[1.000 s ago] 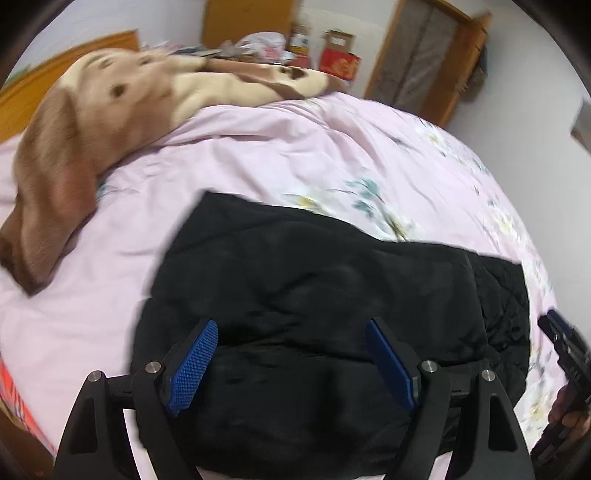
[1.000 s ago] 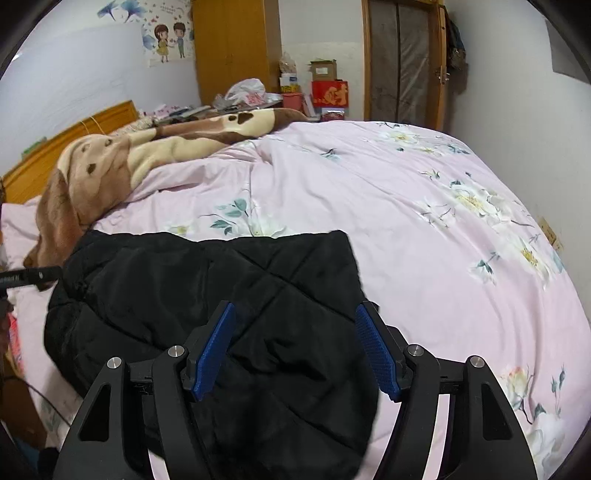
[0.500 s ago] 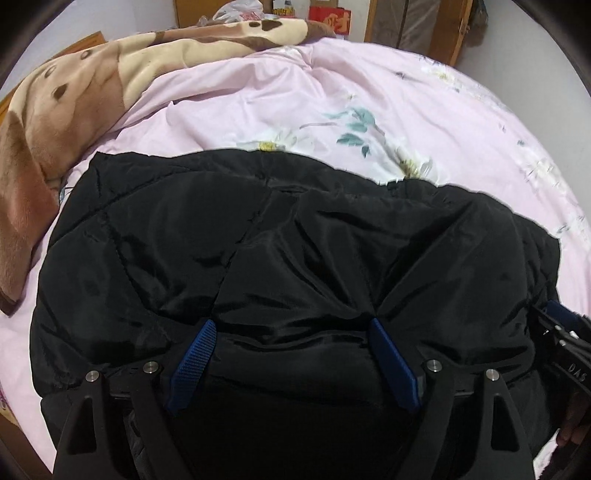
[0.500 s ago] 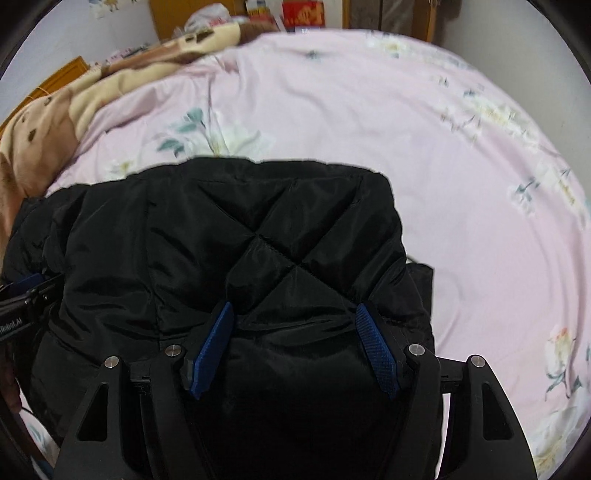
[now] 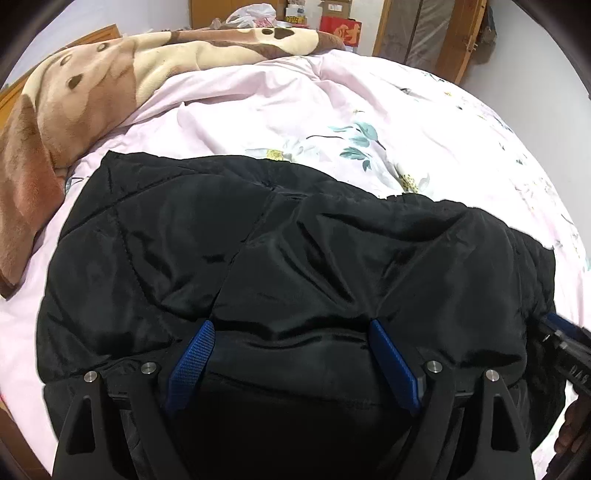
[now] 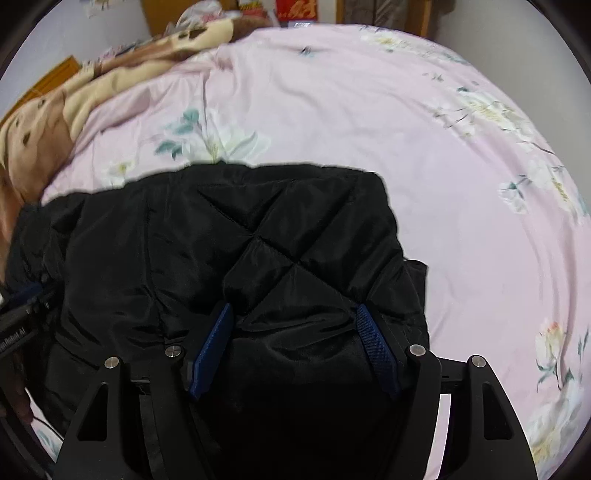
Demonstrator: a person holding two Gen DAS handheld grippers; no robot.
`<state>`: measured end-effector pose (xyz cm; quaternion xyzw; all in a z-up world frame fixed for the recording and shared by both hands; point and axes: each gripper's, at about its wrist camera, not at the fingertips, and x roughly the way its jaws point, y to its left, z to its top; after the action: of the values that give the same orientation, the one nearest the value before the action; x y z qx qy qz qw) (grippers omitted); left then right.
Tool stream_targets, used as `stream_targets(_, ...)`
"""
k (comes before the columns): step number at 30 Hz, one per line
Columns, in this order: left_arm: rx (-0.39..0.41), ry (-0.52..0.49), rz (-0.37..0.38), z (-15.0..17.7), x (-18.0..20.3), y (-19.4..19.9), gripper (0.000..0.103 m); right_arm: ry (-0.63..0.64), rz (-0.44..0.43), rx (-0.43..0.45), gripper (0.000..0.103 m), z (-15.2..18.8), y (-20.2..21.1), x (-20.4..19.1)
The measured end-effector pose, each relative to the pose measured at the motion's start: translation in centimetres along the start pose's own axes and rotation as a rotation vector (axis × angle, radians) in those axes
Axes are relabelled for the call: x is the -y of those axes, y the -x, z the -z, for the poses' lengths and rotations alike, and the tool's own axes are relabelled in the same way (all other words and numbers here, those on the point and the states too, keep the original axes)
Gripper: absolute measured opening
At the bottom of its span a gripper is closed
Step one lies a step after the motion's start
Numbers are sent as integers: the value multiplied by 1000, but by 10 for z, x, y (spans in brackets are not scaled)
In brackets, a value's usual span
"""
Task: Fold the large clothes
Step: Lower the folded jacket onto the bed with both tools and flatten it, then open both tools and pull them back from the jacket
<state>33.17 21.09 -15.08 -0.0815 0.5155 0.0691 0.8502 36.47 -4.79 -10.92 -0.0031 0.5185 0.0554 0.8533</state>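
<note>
I see a wide bed covered with a pale pink quilt printed with white and green flowers point(image 5: 332, 110). On its far left side lies a plush brown and beige blanket with dark spots point(image 5: 74, 110). Behind it there is an orange wooden headboard point(image 6: 48, 79) and a white wall point(image 5: 110, 14). At the back stand a wooden cabinet point(image 5: 207, 11), a white plastic bag point(image 5: 247, 13), a red box with gold writing point(image 5: 341, 29) and a wooden-framed door point(image 5: 428, 33). The light is soft and even.
</note>
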Motion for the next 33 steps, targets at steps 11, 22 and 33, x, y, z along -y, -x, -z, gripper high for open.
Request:
stream_targets(11,97,-10,-23,32,-21,75,86,9,1,180,75,35,77,-23)
stream_targets(22,212,-12,-64,92,-24,151,86,23,-24,261,76,89,134,-39)
stream_targets(33,312,-10,-37,144,-7,209,86,36,-25,349,76,137,189,-48)
